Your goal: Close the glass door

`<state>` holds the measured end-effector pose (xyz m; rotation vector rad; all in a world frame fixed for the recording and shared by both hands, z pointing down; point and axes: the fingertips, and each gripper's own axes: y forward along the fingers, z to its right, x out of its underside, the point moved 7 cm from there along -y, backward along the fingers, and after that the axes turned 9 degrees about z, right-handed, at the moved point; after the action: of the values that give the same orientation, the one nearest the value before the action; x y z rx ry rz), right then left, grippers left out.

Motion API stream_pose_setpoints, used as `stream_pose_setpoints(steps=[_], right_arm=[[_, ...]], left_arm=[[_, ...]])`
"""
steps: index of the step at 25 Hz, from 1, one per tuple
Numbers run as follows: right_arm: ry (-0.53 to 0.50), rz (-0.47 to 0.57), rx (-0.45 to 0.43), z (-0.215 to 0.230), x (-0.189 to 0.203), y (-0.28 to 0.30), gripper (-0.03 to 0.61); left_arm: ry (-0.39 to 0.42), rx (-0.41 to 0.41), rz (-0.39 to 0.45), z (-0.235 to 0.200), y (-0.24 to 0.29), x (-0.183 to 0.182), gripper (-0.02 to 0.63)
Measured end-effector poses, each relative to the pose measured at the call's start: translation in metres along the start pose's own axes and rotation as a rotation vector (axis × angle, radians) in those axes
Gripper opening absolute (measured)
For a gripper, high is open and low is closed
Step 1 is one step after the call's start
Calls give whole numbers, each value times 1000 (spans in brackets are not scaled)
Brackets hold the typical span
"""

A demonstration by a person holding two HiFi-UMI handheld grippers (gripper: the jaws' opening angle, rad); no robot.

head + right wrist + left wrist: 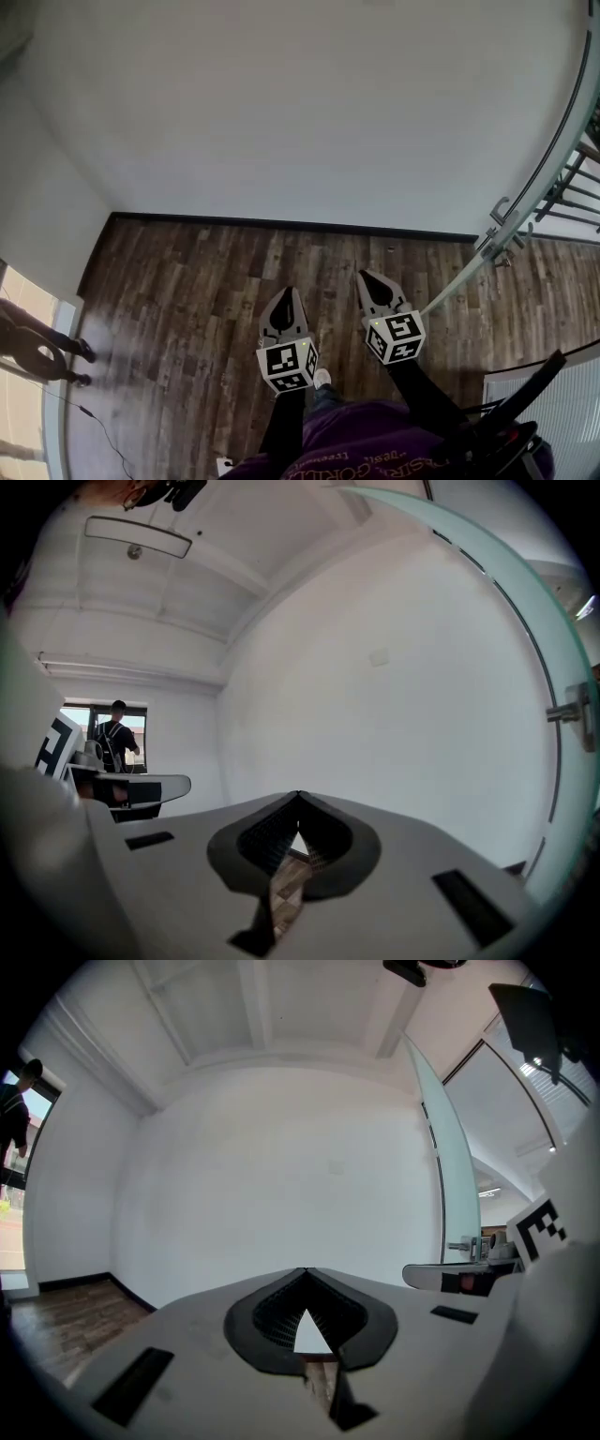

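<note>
Glass door (457,279) stands open at the R side of the room, seen edge-on in the head view. From the right gripper (364,277) it lies at abt 2 o'clock. From the left gripper (288,292) it is nearer 3 o'clock & further off, so the right gripper is the closer one.

The door's low edge runs in a long slant. It starts just beside the right gripper's marker cube & goes up toward 1-2 o'clock. The metal handle (502,230) sits part way along it, w/ nothing touching it.

Both grippers are pinched tight shut w/ nothing in them. Their tips point at the white wall (281,112), not at the door. I think the next move needs a swing to the R, to get to the handle or the glass.

Count: 1 glass door, 1 handle, 2 grippers & 1 other person (33,347), far off at 9 o'clock on the wood floor (187,281).
</note>
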<state>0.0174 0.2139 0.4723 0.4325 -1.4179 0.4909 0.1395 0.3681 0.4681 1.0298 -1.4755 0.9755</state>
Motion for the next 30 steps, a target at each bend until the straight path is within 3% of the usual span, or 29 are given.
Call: stream_pose_setpoints(steps=[15,22,30], right_arm=[[-18,2,17,-13,12,112,-9],[-42,-29,90,4,15,125,-9],[-28,-18,111,43,18,168,-9]], left_arm=[[-28,30,-32,-81,83,13,2],[-62,98,-59,-80,117,26,2],[-55,104,-75,-81,176,39,2]])
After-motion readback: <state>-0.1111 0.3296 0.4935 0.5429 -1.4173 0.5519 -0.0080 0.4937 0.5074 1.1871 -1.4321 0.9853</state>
